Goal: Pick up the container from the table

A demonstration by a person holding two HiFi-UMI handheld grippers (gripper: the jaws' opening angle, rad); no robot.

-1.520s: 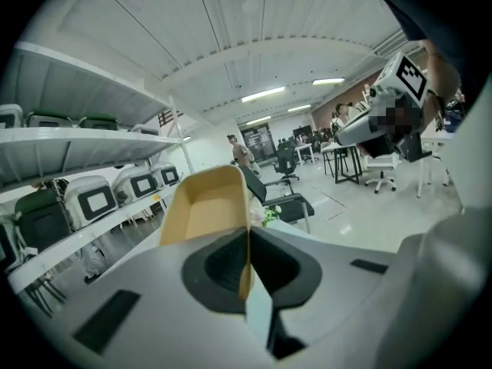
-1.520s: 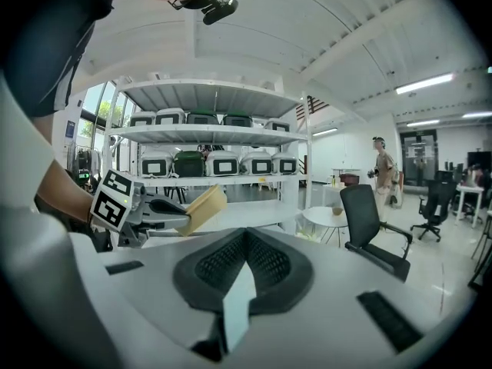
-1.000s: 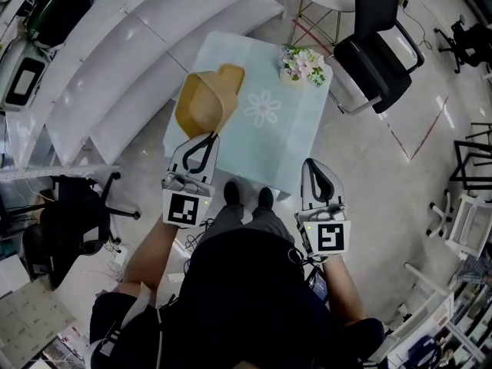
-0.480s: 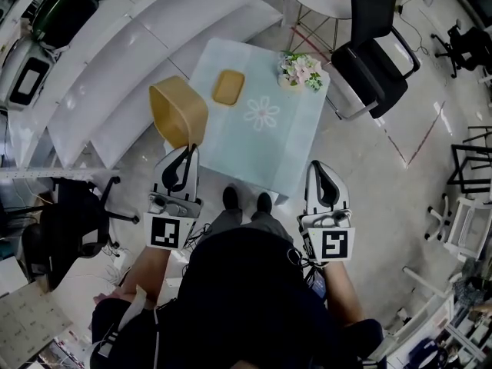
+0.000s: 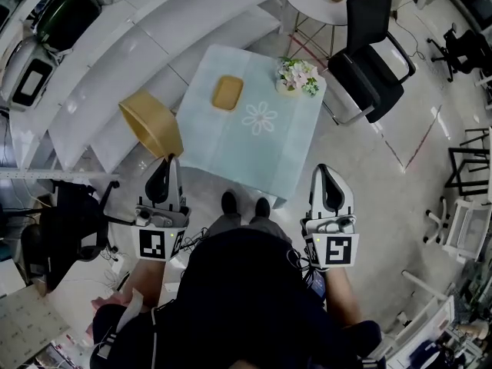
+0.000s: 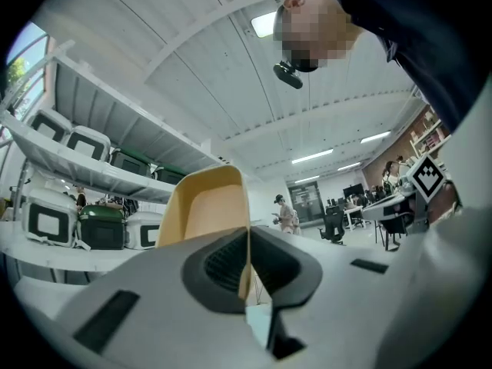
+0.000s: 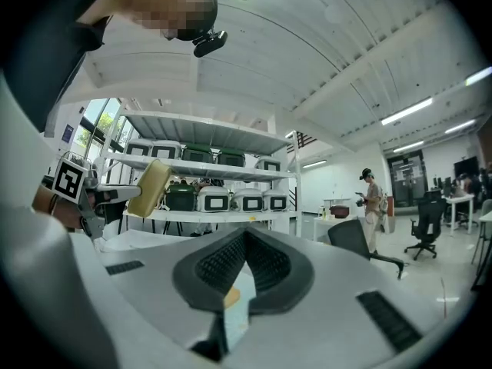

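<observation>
The left gripper (image 5: 170,161) has its jaws closed hard on one thin side wall of the tan container (image 5: 150,121), the black ribbed pads meeting with only that wall between them. A pinch on the rim makes sense here, since the body looks too wide to span. Held that way, the container hangs tilted out past the jaw tips, its open mouth turned sideways. It is clear of the table (image 5: 231,148) and sits off the table's near-left edge, over the floor beside the white shelving (image 5: 100,75). The pickup itself looks done.

The right gripper (image 5: 327,169) hangs idle past the table's near-right corner. Its jaws are together at the tips and nothing is between them. It seems to be kept back only to stay out of the way.

The container is a smooth, matte, rounded-square tub, probably plastic. Its walls flare slightly and look thin enough to flex under a one-sided grip. Well apart from it, a flat tan piece (image 5: 227,92) of the same colour and outline lies on the table, likely its lid. The table wears a pale blue cloth with a white flower print, and a small bunch of flowers (image 5: 297,76) stands at its far-right corner. A black office chair (image 5: 369,44) stands further right
</observation>
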